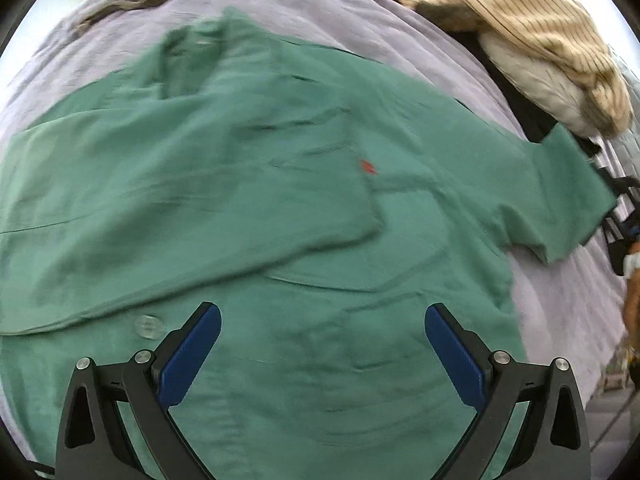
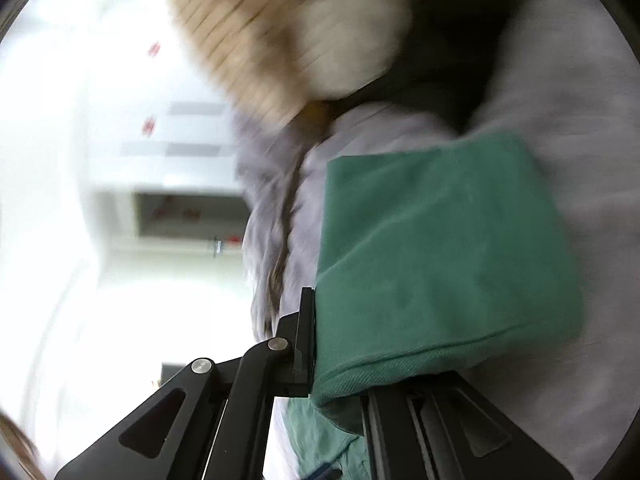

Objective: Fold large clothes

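Observation:
A large green shirt (image 1: 256, 200) lies spread on a pale lilac bed cover (image 1: 328, 16). Its left side is folded in over the body, and a small red logo (image 1: 367, 166) shows near the middle. My left gripper (image 1: 322, 320) is open, its blue pads (image 1: 192, 356) apart just above the shirt's lower part, holding nothing. My right gripper (image 2: 336, 364) is shut on the shirt's right sleeve (image 2: 440, 248), and the hem drapes over its fingers. That gripper also shows at the right edge of the left wrist view (image 1: 620, 216), at the sleeve end.
A heap of other clothes, tan striped and cream (image 1: 532, 40), with a dark garment under it (image 1: 516, 92), lies at the bed's far right. It also shows in the right wrist view (image 2: 280, 40). White walls and a cabinet (image 2: 180, 208) stand beyond the bed.

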`<state>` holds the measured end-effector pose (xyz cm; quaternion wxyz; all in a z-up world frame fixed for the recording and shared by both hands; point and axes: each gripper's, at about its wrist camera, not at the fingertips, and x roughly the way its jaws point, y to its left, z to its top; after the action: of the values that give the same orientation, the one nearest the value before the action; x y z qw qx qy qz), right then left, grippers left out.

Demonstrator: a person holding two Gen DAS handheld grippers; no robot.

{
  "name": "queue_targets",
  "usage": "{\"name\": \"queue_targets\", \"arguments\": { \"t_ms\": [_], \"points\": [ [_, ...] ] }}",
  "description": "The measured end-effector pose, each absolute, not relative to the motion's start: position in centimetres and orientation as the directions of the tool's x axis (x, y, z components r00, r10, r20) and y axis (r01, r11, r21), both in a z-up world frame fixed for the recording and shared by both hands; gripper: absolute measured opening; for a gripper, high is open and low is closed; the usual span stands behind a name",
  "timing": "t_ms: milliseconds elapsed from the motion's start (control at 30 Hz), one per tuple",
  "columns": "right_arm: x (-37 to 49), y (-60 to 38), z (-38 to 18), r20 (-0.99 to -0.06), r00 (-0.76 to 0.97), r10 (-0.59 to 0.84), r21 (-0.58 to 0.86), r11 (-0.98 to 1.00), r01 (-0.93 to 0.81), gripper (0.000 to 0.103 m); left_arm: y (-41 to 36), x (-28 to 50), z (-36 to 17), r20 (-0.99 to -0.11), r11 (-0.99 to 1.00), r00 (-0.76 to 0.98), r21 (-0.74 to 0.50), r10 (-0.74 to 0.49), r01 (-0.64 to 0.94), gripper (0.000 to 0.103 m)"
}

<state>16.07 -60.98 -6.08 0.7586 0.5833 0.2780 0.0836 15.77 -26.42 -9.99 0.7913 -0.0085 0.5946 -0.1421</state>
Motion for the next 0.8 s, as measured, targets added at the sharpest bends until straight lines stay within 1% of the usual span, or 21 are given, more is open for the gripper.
{"name": "queue_targets", "arguments": {
  "t_ms": [100, 200, 267, 367, 433, 467, 567, 600, 633, 667, 700, 767, 800],
  "points": [
    [19.5, -55.2, -2.9, -0.364, 0.766, 0.530, 0.882, 0.460, 0.101, 0.002, -24.0, 16.4, -9.7, -0.937, 0.971, 0.280, -0.166, -0.209, 0.171, 0.102],
    [22.8, -47.0, -0.5, -0.454, 0.677, 0.579, 0.774, 0.633, -0.022, 0.002, -21.3, 17.1, -9.3, -0.931, 0.983, 0.320, -0.146, -0.175, 0.114, 0.102],
    [24.0, -42.2, -0.6, -0.502, 0.622, 0.601, 0.725, 0.684, -0.076, 0.003, -18.4, 17.1, -9.0, -0.927, 0.987, 0.339, -0.140, -0.159, 0.079, 0.102],
    [25.7, -35.3, -3.3, -0.582, 0.527, 0.620, 0.679, 0.727, -0.105, 0.003, -13.1, 17.1, -8.5, -0.919, 0.993, 0.378, -0.117, -0.112, 0.010, 0.102],
    [26.4, -31.5, -6.1, -0.645, 0.458, 0.612, 0.646, 0.756, -0.101, 0.003, -10.6, 17.3, -8.5, -0.913, 0.996, 0.403, -0.086, -0.066, -0.032, 0.102],
    [26.6, -29.6, -7.9, -0.702, 0.419, 0.576, 0.600, 0.795, -0.088, 0.005, -9.4, 17.5, -8.7, -0.911, 0.996, 0.410, -0.072, -0.046, -0.048, 0.102],
    [26.4, -27.3, -12.1, -0.807, 0.332, 0.488, 0.502, 0.864, -0.049, 0.008, -6.3, 18.0, -9.9, -0.919, 0.995, 0.395, -0.054, -0.018, -0.080, 0.102],
    [26.2, -27.3, -13.1, -0.823, 0.316, 0.472, 0.491, 0.871, -0.021, 0.008, -5.6, 18.3, -10.4, -0.922, 0.995, 0.387, -0.051, -0.014, -0.086, 0.102],
    [25.9, -27.6, -13.3, -0.813, 0.322, 0.485, 0.512, 0.859, -0.001, 0.009, -5.1, 18.3, -10.7, -0.925, 0.995, 0.380, -0.049, -0.011, -0.090, 0.102],
    [25.5, -28.1, -13.3, -0.797, 0.331, 0.505, 0.543, 0.839, 0.028, 0.019, -4.5, 18.5, -10.9, -0.927, 0.995, 0.376, -0.049, -0.011, -0.092, 0.102],
    [24.9, -28.7, -13.2, -0.781, 0.333, 0.528, 0.578, 0.814, 0.065, 0.025, -4.2, 18.6, -11.1, -0.927, 0.994, 0.374, -0.052, -0.013, -0.093, 0.102],
    [23.5, -31.0, -12.5, -0.726, 0.394, 0.563, 0.657, 0.737, 0.157, 0.055, -3.8, 18.8, -11.2, -0.924, 0.993, 0.380, -0.071, -0.031, -0.091, 0.102],
    [22.4, -32.3, -12.1, -0.697, 0.455, 0.555, 0.689, 0.693, 0.210, 0.059, -3.6, 18.8, -11.2, -0.922, 0.993, 0.386, -0.083, -0.043, -0.088, 0.102]
  ]
}}
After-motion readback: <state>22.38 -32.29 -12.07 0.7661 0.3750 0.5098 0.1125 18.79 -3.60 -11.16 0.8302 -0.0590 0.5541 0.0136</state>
